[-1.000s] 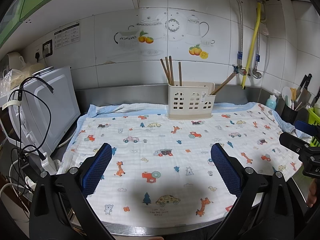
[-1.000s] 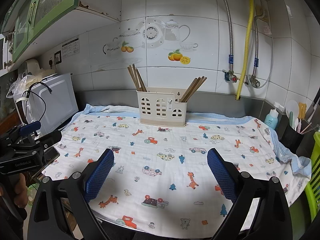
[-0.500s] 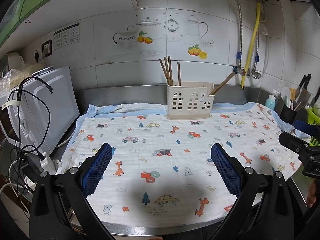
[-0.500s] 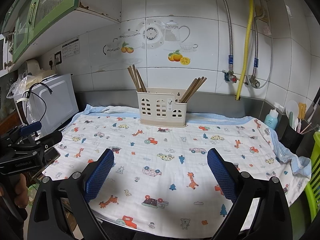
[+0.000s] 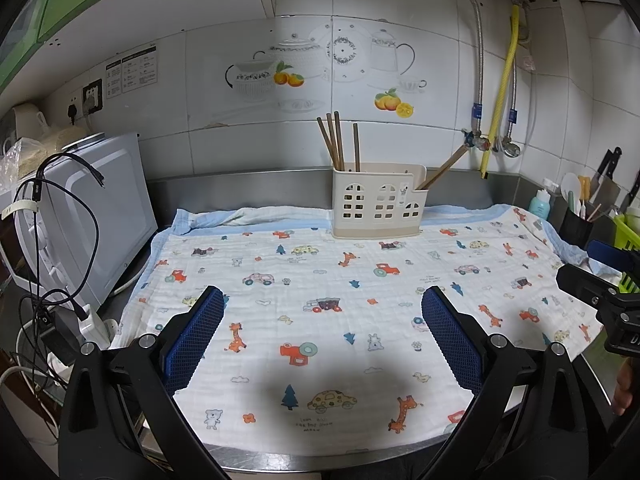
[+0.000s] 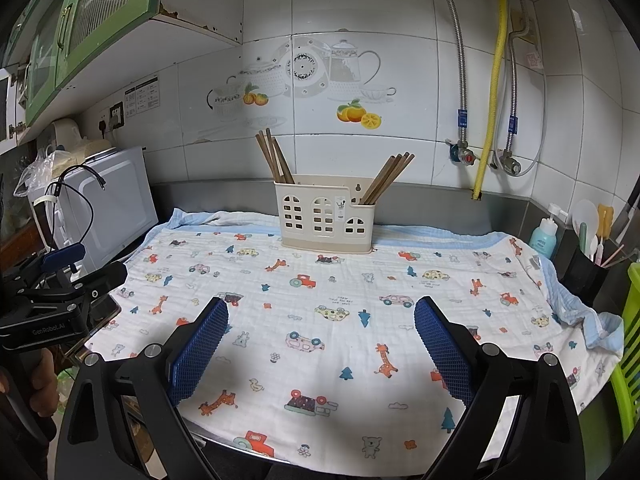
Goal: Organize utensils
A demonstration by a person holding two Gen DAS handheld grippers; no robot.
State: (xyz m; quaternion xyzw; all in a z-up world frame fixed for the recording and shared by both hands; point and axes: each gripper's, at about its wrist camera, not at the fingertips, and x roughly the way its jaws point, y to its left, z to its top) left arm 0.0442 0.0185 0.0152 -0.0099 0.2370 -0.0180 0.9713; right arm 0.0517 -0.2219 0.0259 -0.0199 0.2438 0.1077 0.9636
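A cream plastic utensil caddy (image 5: pixel 378 208) (image 6: pixel 325 216) stands at the back of the counter on a cartoon-print cloth (image 5: pixel 320 292) (image 6: pixel 340 304). Brown chopsticks (image 5: pixel 336 140) (image 6: pixel 274 156) stand in its left compartment, and more chopsticks (image 5: pixel 444 168) (image 6: pixel 388 178) lean out of its right one. My left gripper (image 5: pixel 322 336) hovers open over the cloth's near half, holding nothing. My right gripper (image 6: pixel 320 348) is likewise open and holds nothing, well short of the caddy. Each gripper's body shows at the edge of the other's view.
A white microwave (image 5: pixel 92 216) with black cables stands at the left. At the right are a black utensil cup (image 6: pixel 588 276), a soap bottle (image 6: pixel 546 236) and a green rack (image 6: pixel 632 344). Pipes and a yellow hose (image 6: pixel 492 92) run down the tiled wall.
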